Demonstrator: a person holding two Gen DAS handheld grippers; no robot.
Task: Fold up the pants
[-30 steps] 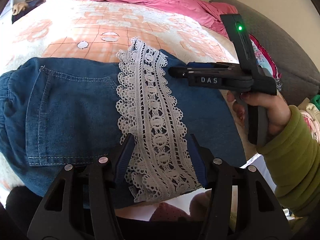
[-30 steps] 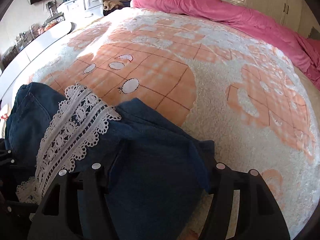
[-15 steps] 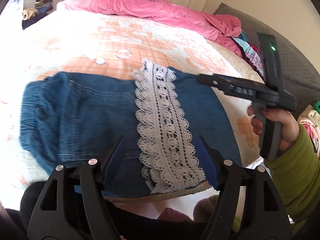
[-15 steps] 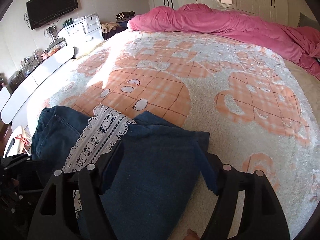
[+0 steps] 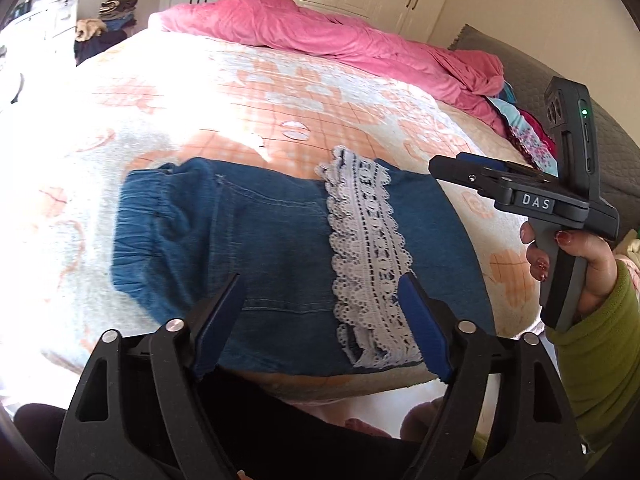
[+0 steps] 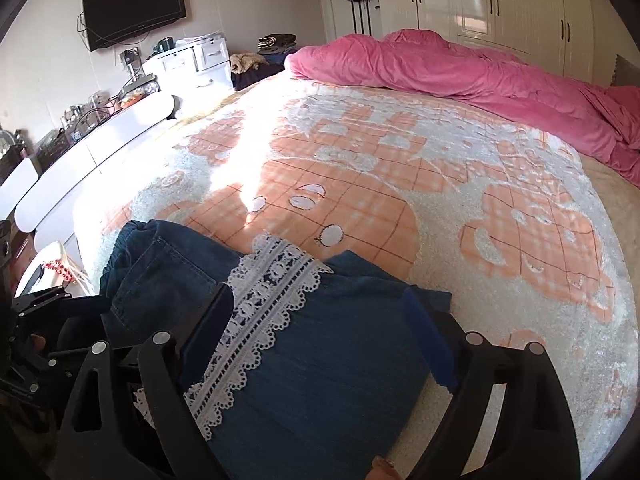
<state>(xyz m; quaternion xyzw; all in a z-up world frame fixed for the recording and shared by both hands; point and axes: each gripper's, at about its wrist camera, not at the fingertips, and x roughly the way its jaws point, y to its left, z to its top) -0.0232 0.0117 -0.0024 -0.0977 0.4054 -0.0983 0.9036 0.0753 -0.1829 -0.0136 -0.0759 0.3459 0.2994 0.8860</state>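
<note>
Folded denim pants [image 5: 272, 248] lie flat on the near edge of the bed's orange-and-white blanket [image 5: 240, 112], waistband to the left in the left wrist view. A white lace band [image 5: 368, 256] crosses the pants from far edge to near edge, right of the back pocket. The left gripper [image 5: 320, 320] hangs above the near edge of the pants, its blue-padded jaws opening; they stand wide apart, the denim and lace seen between them but not pinched. Further right, the right gripper [image 6: 320, 336] is held above the right part of the pants by a hand [image 5: 576, 260] in a green sleeve [image 5: 600, 360]. Its jaws are also opening, well apart, clamping nothing. A pink duvet [image 6: 460, 76] is bunched along the bed's far side.
</note>
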